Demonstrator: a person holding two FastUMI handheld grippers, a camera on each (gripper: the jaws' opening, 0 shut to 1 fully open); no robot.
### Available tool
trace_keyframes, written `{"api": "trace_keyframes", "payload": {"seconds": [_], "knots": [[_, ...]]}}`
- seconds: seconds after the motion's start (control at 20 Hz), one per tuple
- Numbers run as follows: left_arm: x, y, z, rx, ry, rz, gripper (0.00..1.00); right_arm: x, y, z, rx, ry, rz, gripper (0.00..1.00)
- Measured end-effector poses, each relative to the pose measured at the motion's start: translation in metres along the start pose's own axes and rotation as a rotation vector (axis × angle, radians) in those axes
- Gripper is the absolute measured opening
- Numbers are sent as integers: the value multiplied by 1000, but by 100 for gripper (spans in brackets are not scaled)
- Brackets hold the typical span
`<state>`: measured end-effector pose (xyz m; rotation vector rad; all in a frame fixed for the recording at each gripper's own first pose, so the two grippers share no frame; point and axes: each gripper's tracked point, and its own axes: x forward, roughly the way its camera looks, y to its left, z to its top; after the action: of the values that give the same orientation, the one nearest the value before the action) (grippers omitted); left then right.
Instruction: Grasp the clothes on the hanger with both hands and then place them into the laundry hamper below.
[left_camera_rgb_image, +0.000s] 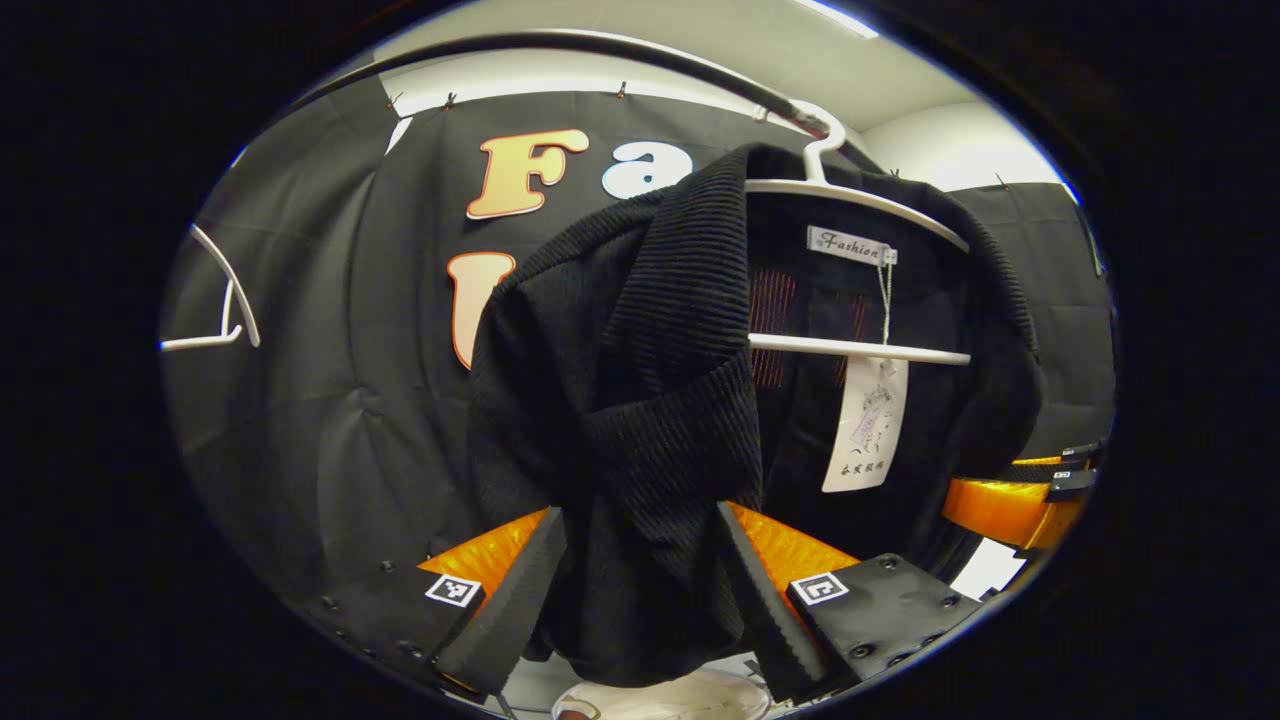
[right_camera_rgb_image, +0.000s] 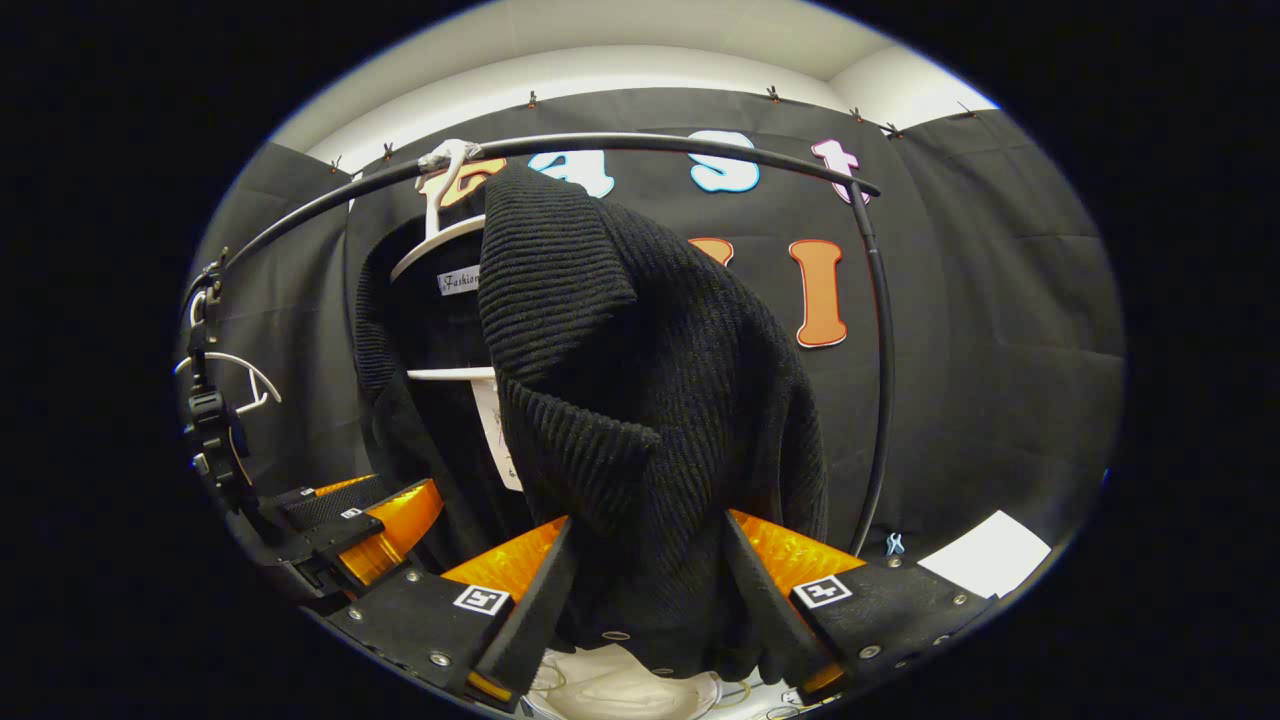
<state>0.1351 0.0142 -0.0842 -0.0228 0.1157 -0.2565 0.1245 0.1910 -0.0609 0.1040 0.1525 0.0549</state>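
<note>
A black ribbed knit cardigan (left_camera_rgb_image: 640, 380) hangs on a white hanger (left_camera_rgb_image: 860, 350) from a black rail (left_camera_rgb_image: 600, 45). My left gripper (left_camera_rgb_image: 640, 512) is shut on a bunched fold of one front panel, and the fabric fills the gap between its fingers. My right gripper (right_camera_rgb_image: 648, 520) is shut on the other front panel of the cardigan (right_camera_rgb_image: 650, 380), just below the hanger (right_camera_rgb_image: 450, 373). Each gripper shows at the other view's edge: the right gripper (left_camera_rgb_image: 1030, 495), the left gripper (right_camera_rgb_image: 350, 525). A white hamper rim (right_camera_rgb_image: 620, 690) shows below the fingers.
A paper tag (left_camera_rgb_image: 865, 430) dangles inside the cardigan from the hanger bar. An empty white hanger (right_camera_rgb_image: 250, 365) hangs farther along the rail (right_camera_rgb_image: 650, 145). The rail's upright post (right_camera_rgb_image: 885, 380) stands close beside the garment. A white sheet (right_camera_rgb_image: 985, 555) lies against the wall.
</note>
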Motion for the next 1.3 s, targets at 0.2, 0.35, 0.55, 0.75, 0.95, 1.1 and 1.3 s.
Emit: {"api": "trace_keyframes", "payload": {"seconds": [0.2,0.35,0.55,0.75,0.95,1.1,1.3], "knots": [[11,3,-9,-41,22,-11,96,8,2,2,2,-8,25,72],[15,-3,-5,-15,0,-35,73,8,1,3,5,-11,38,45],[15,-13,-5,21,11,-55,48,-3,2,2,33,2,68,30],[14,-2,-4,-9,18,-24,10,-23,2,8,28,11,118,13],[6,-1,-3,-25,45,-22,7,-46,-2,18,27,6,156,2],[-1,4,5,6,53,9,6,-53,-5,25,40,7,168,1],[-22,18,28,6,11,64,6,-73,-8,42,37,-16,192,0]]}}
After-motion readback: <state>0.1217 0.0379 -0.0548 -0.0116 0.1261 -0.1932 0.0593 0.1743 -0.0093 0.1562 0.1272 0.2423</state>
